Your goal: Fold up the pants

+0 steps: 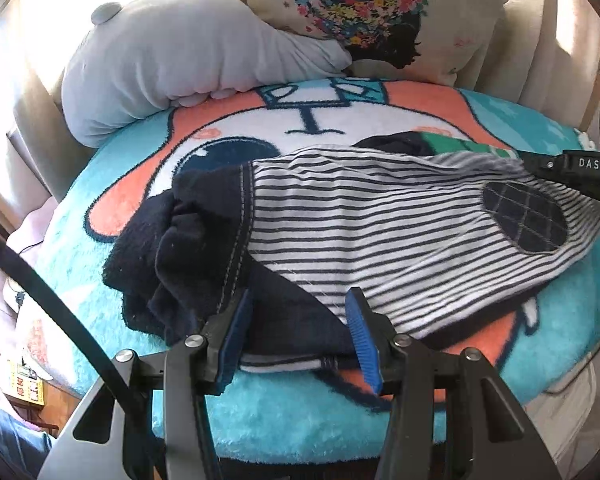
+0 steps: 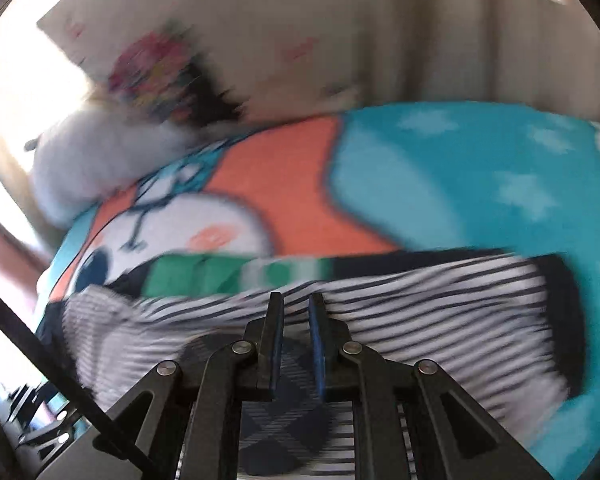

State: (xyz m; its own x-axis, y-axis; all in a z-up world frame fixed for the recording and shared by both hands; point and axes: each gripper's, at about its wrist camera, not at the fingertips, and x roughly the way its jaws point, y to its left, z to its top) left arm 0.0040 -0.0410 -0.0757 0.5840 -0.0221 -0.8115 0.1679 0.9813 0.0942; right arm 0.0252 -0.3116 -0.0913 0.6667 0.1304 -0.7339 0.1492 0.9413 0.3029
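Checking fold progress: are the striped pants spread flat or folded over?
Folded over, untidily: the striped pants lie doubled on the blanket, their dark inner side turned out and bunched at the left end.

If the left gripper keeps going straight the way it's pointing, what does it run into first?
Most likely the striped pants: the left gripper points down at their near dark edge, which lies between its open jaws on the blanket. Depth is hard to judge.

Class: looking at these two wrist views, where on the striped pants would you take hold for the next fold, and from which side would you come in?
Probably the navy waistband, bunched at the left end of the striped pants on the turquoise blanket. It stands up in thick folds, giving the pads something to pinch, whereas the striped legs lie flat. Come from the near-left side, where the left gripper stands open.
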